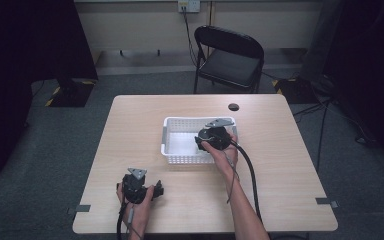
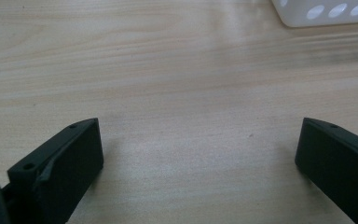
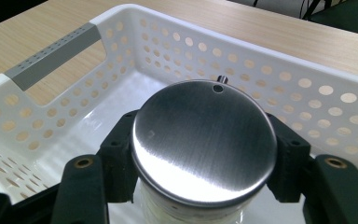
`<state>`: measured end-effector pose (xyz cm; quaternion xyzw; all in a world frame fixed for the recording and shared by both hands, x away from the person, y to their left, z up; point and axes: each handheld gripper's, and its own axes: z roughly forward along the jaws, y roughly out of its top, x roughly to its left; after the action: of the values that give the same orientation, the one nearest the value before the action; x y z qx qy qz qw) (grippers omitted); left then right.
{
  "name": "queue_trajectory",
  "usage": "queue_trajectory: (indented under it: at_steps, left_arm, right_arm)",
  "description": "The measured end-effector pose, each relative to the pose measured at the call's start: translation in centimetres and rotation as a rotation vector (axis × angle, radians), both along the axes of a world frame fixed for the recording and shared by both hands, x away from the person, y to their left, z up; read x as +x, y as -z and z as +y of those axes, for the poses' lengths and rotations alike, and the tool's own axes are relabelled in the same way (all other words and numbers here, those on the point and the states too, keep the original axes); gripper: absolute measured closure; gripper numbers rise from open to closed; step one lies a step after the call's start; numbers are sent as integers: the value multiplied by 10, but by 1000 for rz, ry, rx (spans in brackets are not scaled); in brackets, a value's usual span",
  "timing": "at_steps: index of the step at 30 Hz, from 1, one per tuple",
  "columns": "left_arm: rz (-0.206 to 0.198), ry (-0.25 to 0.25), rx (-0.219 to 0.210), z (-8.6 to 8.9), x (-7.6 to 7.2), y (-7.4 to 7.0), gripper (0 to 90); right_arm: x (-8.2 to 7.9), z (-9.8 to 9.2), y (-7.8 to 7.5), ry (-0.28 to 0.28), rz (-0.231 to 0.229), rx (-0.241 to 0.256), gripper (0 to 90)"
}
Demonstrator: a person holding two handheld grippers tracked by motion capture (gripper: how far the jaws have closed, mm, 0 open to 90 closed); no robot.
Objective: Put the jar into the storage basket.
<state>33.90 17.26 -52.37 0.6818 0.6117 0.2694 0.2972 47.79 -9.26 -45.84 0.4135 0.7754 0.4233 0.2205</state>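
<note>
White basket [image 3: 307,88], round-hole pattern, grey handle strip [image 3: 51,56]; brushed silver lid [image 3: 204,140]; pale woodgrain table [image 2: 168,70].

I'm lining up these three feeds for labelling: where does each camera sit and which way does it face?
High view: above the person's side, facing forward and down on the table; both forearms show.
Left gripper view: on the left gripper, facing bare tabletop; open jaws.
Right gripper view: on the right gripper, facing the jar's metal lid.
All three share the white basket.

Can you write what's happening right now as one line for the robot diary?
right gripper: shut on metal-lidded jar, over white basket | left gripper: open, over bare table | jar not yet released
</note>
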Motion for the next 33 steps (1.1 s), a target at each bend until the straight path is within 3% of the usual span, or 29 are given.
queue_trajectory:
  at_steps: [8, 10, 11, 12, 13, 15, 21, 24, 33]
  left_arm:
    - [0, 0, 0, 0, 0, 0, 2]
    - [0, 0, 0, 0, 0, 0, 3]
    - [0, 0, 0, 0, 0, 0, 3]
    - [0, 0, 0, 0, 0, 0, 3]
    - [0, 0, 0, 0, 0, 0, 3]
    - [0, 0, 0, 0, 0, 0, 3]
    - [0, 0, 0, 0, 0, 0, 2]
    - [0, 0, 0, 0, 0, 0, 3]
    - [0, 0, 0, 0, 0, 0, 2]
  right_arm:
    - [1, 0, 0, -1, 7, -4, 329]
    - [0, -1, -1, 6, 2, -3, 282]
    - [1, -2, -2, 21, -1, -2, 188]
    - [1, -2, -2, 21, -1, -2, 188]
    - [1, -3, -3, 54, -5, -8, 107]
    - [2, -4, -3, 65, 2, 2, 60]
    - [-1, -3, -8, 97, -17, -8, 39]
    - [-4, -2, -12, 159, -59, -37, 0]
    - [-9, -1, -16, 150, -71, -21, 7]
